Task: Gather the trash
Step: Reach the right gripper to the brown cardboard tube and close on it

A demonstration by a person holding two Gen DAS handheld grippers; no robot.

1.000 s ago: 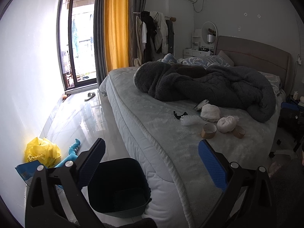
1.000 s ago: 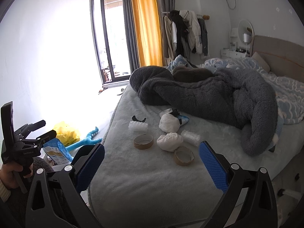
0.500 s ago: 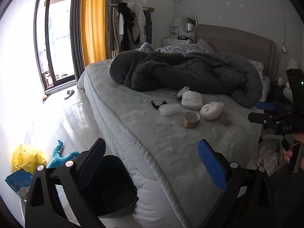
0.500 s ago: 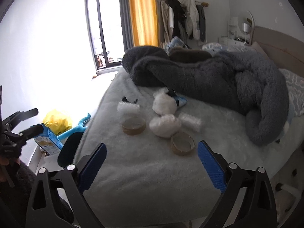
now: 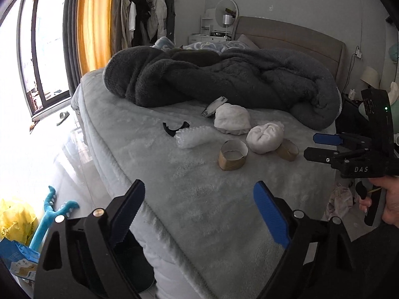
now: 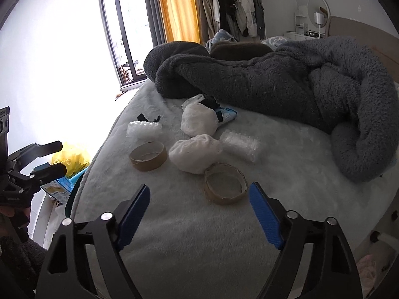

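Note:
Trash lies on the grey bed [image 6: 189, 236]: two empty cardboard tape rings [image 6: 225, 184] [image 6: 148, 155], two crumpled white wads [image 6: 195, 153] [image 6: 199, 120], two bubble-wrap pieces [image 6: 240, 144] [image 6: 142, 129] and a black plastic clip [image 6: 148, 118]. My right gripper [image 6: 199, 211] is open and empty, just short of the nearer tape ring. My left gripper [image 5: 199, 214] is open and empty over the bed's corner, facing the other tape ring [image 5: 233, 155], the wads [image 5: 264, 137] and the bubble wrap [image 5: 190, 137]. A dark bin [image 5: 134, 264] sits below it, mostly hidden.
A dark grey fleece blanket [image 6: 274, 79] is heaped across the bed behind the trash. A yellow bag [image 5: 13, 220], a blue toy [image 5: 53, 214] and a blue box [image 5: 18, 259] lie on the floor by the bed. A window and clothes rack [image 6: 232, 7] stand beyond.
Both grippers have moved in toward the trash on the bed. The left swung right, away from the bin and floor. The right has closed in on the near tape ring. Both jaws stay open.

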